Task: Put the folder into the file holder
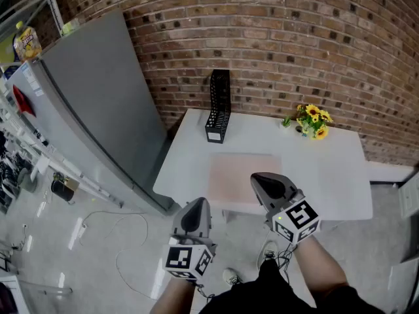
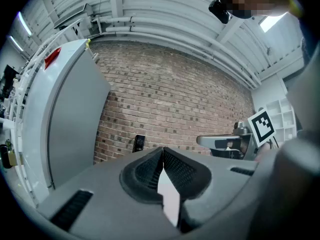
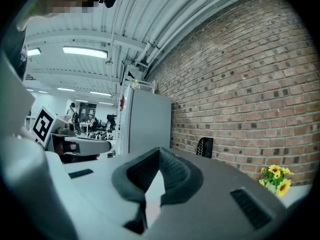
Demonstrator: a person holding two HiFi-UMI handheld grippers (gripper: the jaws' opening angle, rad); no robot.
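Observation:
A pale pink folder [image 1: 244, 178] lies flat on the white table [image 1: 327, 169], near its front edge. The black mesh file holder [image 1: 218, 106] stands upright at the table's back left, against the brick wall; it also shows small in the left gripper view as the file holder [image 2: 139, 142] and in the right gripper view as the file holder [image 3: 204, 147]. My left gripper [image 1: 194, 209] hangs shut and empty just off the table's front edge. My right gripper [image 1: 262, 181] is shut and empty over the folder's near right corner.
A tall grey cabinet [image 1: 98, 103] stands left of the table. A small pot of yellow flowers [image 1: 311, 122] sits at the table's back right. A brick wall [image 1: 294, 38] runs behind. Cables lie on the floor [image 1: 98, 241] at the left.

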